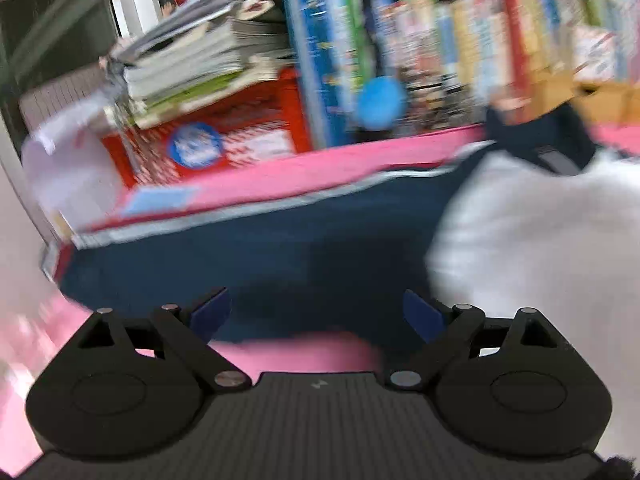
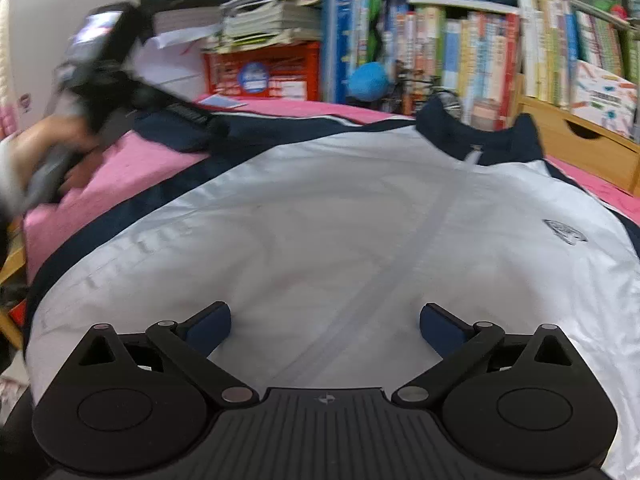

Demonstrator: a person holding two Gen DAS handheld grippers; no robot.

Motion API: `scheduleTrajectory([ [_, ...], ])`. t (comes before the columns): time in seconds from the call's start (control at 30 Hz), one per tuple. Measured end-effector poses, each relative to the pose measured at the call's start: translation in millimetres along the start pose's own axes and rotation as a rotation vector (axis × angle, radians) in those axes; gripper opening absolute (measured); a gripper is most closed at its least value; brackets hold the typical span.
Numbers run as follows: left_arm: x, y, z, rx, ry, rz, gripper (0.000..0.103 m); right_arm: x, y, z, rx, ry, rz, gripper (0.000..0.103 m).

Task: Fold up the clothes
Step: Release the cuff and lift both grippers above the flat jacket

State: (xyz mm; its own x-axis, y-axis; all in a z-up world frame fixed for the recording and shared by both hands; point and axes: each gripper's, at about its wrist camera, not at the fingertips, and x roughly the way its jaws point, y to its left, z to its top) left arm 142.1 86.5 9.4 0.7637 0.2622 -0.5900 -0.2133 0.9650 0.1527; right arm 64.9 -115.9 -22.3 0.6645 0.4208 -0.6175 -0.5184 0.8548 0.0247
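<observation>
White-and-navy zip jacket (image 2: 320, 216) lies flat on the pink bedspread (image 2: 132, 164); red plastic crate (image 2: 264, 72) and row of upright books (image 2: 480, 60) stand behind it.

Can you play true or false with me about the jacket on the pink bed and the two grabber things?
1. The jacket is white with a dark blue collar. True.
2. The right gripper is squeezing the jacket. False: its jaws stand wide apart with nothing pinched between them.
3. The jacket lies on a pink cover. True.
4. The left gripper holds the dark blue sleeve. False: its jaws are open, and the sleeve lies loose beyond them.
5. The crate behind the bed is green. False: it is red, with a round blue sticker.
6. Books stand in a row behind the bed. True.
</observation>
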Motion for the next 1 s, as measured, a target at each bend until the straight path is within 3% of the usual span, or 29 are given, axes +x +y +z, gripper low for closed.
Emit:
scheduleTrajectory([
  [0.13, -56.2, -42.5, -30.9, -0.007, 0.0, -0.094, 0.095, -20.8, -8.0, -8.9, 0.117, -0.083, -0.152, 0.102],
  [0.27, -120.8, -55.9, -60.7, 0.068, -0.044, -0.109, 0.103, -73.6, -18.2, -38.8, 0.224, -0.131, -0.112, 0.102],
  [0.4, -163.2, -57.4, -83.4, 0.084, -0.038, -0.138, 0.103, -140.1, -9.9, -72.0, 0.208, -0.187, -0.179, 0.103],
  [0.53, -178.8, -63.5, -98.3, 0.092, 0.013, -0.177, 0.103, -192.6, 1.8, -89.9, 0.149, -0.214, -0.22, 0.103],
  [0.67, -178.1, -64.5, -106.9, 0.051, 0.081, -0.186, 0.103, -217.0, 9.7, -99.1, 0.151, -0.199, -0.271, 0.103],
  [1.0, -165.1, -60.5, -126.8, -0.004, 0.174, -0.17, 0.103, -196.7, 1.0, -121.8, 0.229, -0.101, -0.241, 0.103],
])
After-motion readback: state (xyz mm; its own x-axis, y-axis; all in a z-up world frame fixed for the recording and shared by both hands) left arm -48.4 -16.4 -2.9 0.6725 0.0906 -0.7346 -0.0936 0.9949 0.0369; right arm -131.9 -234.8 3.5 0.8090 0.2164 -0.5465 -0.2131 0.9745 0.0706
